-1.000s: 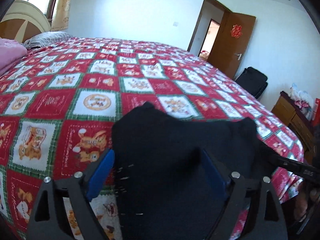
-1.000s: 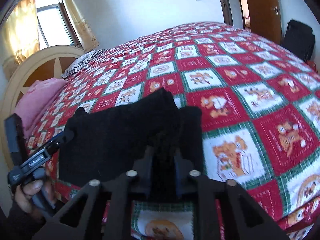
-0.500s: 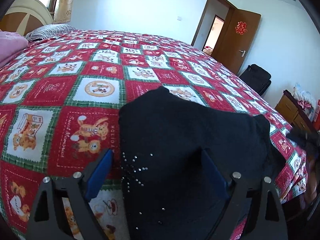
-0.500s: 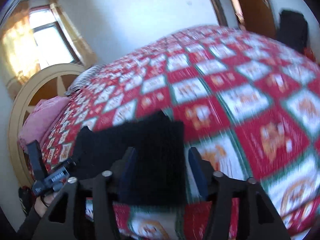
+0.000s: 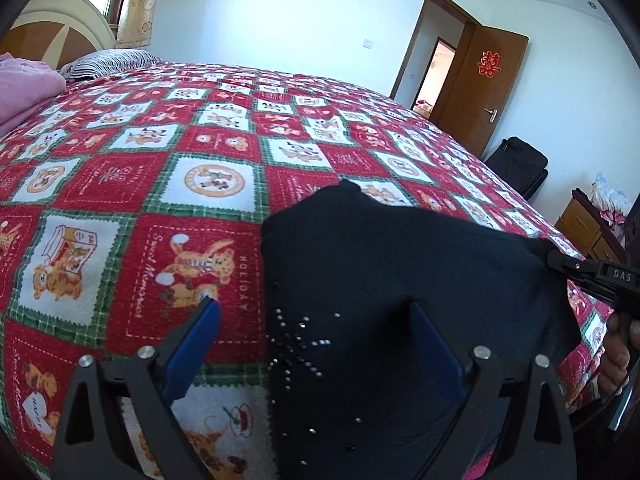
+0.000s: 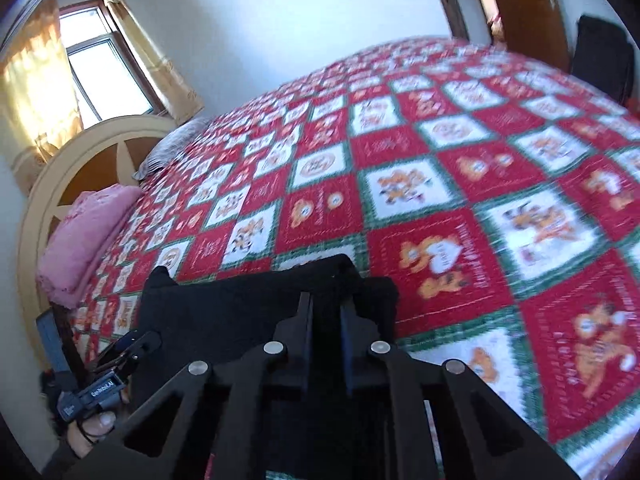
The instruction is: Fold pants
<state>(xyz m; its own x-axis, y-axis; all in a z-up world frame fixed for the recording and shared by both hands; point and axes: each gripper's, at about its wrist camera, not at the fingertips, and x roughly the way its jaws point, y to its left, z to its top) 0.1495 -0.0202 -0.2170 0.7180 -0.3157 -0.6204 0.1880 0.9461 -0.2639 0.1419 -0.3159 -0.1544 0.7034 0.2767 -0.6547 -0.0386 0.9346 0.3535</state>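
I see the black pants (image 5: 384,280) lying folded into a thick block near the front edge of the bed's red patchwork quilt (image 5: 132,184), with a cluster of small silver studs on the near panel. Their nearest portion is cut off at the bottom of both views, and the right wrist picture is motion-blurred, so I cannot make out the fabric edges there. My left gripper (image 5: 314,344) stands wide and is opening further; its left pad sits over bare quilt just beside the garment's left edge, its right pad over the cloth, neither pressing on it. My right gripper (image 6: 325,320), at the garment's right end, is closing to a narrow gap with black cloth between the pads, pinched as far as I can judge
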